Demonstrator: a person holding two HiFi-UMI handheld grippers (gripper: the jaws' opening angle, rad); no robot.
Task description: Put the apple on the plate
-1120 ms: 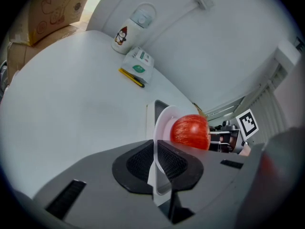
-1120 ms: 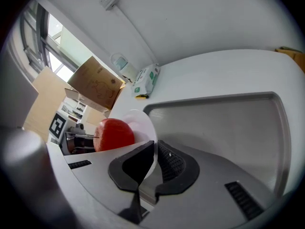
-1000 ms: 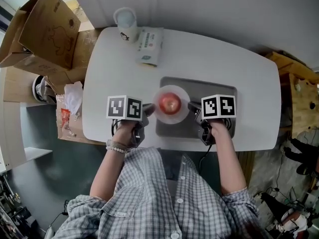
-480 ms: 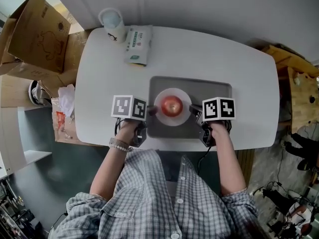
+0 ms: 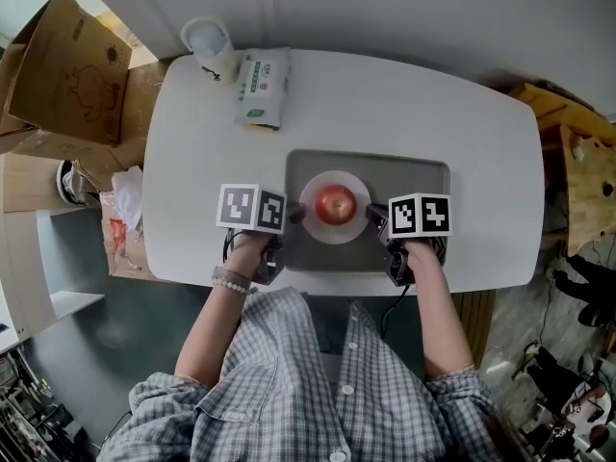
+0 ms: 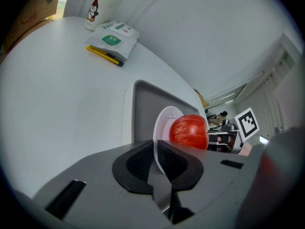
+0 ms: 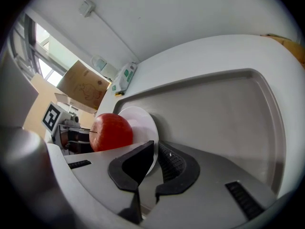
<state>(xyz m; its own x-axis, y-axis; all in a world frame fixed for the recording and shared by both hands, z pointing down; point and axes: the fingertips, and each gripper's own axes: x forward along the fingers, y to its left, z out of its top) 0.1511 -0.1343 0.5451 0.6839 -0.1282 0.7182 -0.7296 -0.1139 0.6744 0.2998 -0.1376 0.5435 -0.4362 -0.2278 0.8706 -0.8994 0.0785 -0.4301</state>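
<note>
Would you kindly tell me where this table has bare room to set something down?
Bare: the tray's right half, between the plate and its right rim; the table beyond the tray's far rim and to its right. Crowded: the far left corner with cup and packet, and the plate, held by left gripper and right gripper.

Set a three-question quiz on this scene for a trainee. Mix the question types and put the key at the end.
1. Short answer: what lies beside the cup on the table?
2. True or false: the apple lies on the plate.
3. The left gripper is shut on: A) the apple B) the plate's rim C) the cup.

Key: 1 the green-and-white pack; 2 true; 3 B.
</note>
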